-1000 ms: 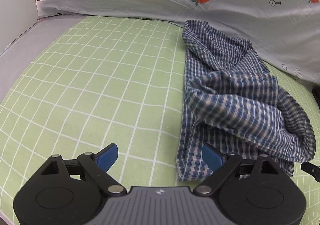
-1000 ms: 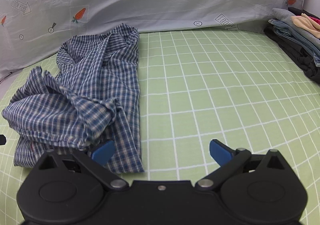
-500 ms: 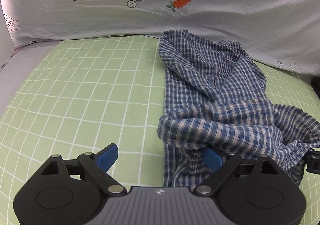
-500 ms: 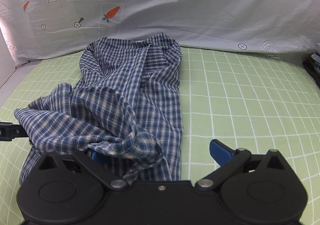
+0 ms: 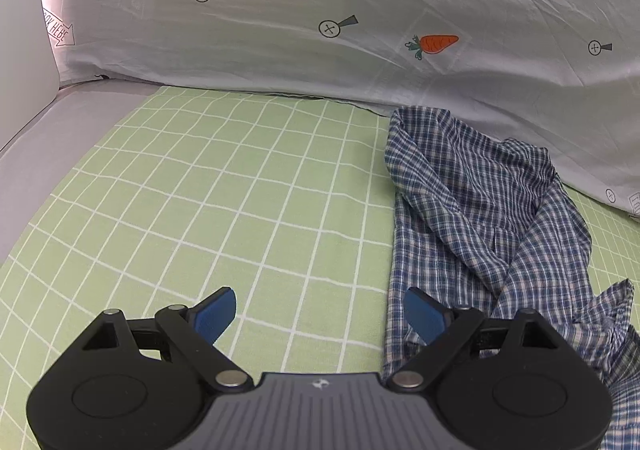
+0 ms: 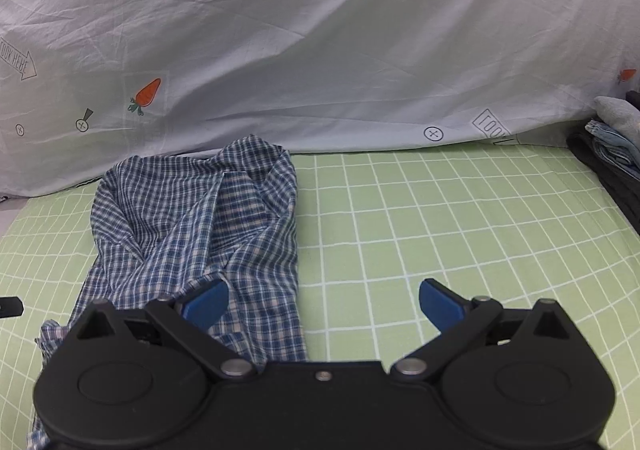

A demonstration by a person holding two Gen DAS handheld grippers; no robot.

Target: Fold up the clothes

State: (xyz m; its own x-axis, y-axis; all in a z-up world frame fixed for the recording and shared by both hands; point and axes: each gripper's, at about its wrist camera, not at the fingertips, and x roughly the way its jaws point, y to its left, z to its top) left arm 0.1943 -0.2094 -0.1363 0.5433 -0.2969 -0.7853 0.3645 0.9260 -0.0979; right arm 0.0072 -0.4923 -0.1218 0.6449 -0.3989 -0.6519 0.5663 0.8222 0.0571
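Note:
A blue-and-white checked shirt (image 5: 480,217) lies crumpled lengthwise on the green checked cloth (image 5: 240,209), its collar end near the white sheet. My left gripper (image 5: 320,312) is open at the shirt's left edge, with only its right pad over the fabric. In the right wrist view the shirt (image 6: 200,234) lies left of centre. My right gripper (image 6: 322,304) is open at the shirt's right edge, its left pad over the cloth and nothing pinched. Loose fabric bunches beside the gripper bodies near the bottom of both views.
A white sheet printed with carrots and arrows (image 5: 320,29) rises as a backdrop behind the cloth. A stack of folded clothes (image 6: 612,145) sits at the far right. A grey surface (image 5: 60,137) borders the green cloth on the left.
Both grippers have moved toward the white sheet along the shirt. The raised fold that draped over the inner pads half a second ago has dropped back beside them. Jaws stayed wide.

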